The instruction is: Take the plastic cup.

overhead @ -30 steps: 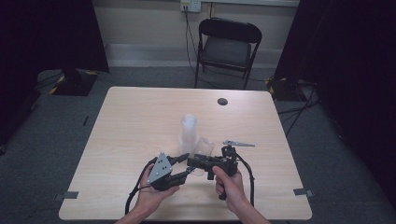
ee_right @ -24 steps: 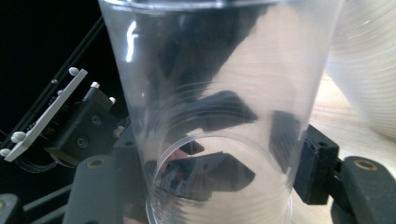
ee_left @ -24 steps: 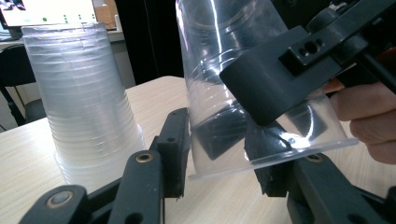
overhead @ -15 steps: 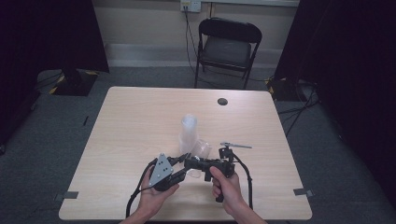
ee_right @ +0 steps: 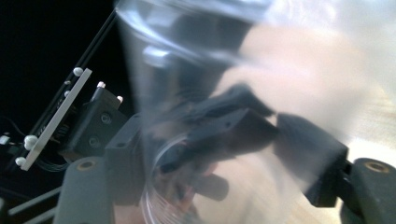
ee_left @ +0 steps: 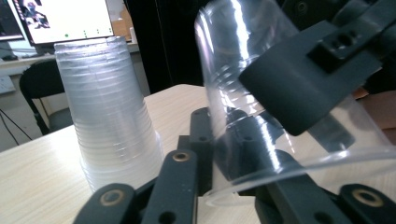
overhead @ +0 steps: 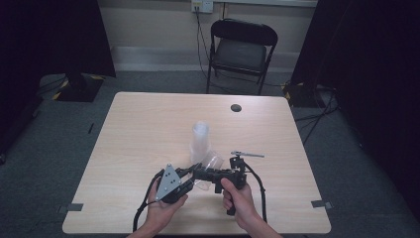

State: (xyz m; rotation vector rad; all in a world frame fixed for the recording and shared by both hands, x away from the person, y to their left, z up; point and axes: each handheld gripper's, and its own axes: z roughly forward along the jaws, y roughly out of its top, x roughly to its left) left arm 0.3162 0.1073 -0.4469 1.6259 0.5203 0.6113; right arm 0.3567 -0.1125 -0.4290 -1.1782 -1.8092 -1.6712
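Note:
A single clear plastic cup [overhead: 212, 161] lies tilted between my two grippers near the table's front edge. My left gripper [overhead: 190, 174] has just been closing. In the left gripper view its jaws [ee_left: 233, 186] hold the cup's wide rim end [ee_left: 243, 56]. My right gripper [overhead: 200, 173] reaches in from the right and has just been opening. The blurred cup [ee_right: 289, 60] still sits between its jaws [ee_right: 224, 186], and one of its black fingers [ee_left: 303, 79] lies against the cup wall. An upside-down stack of clear cups [overhead: 200, 139] [ee_left: 109, 116] stands just behind.
The light wooden table [overhead: 148, 129] has a small black round spot [overhead: 236, 107] at its far right. A black folding chair [overhead: 242, 49] stands beyond the far edge. A lit monitor [ee_left: 60, 18] shows in the background of the left gripper view.
Both hands stay in place at the near edge with the cup between the grippers. At this size the high view shows no clear change in the jaws.

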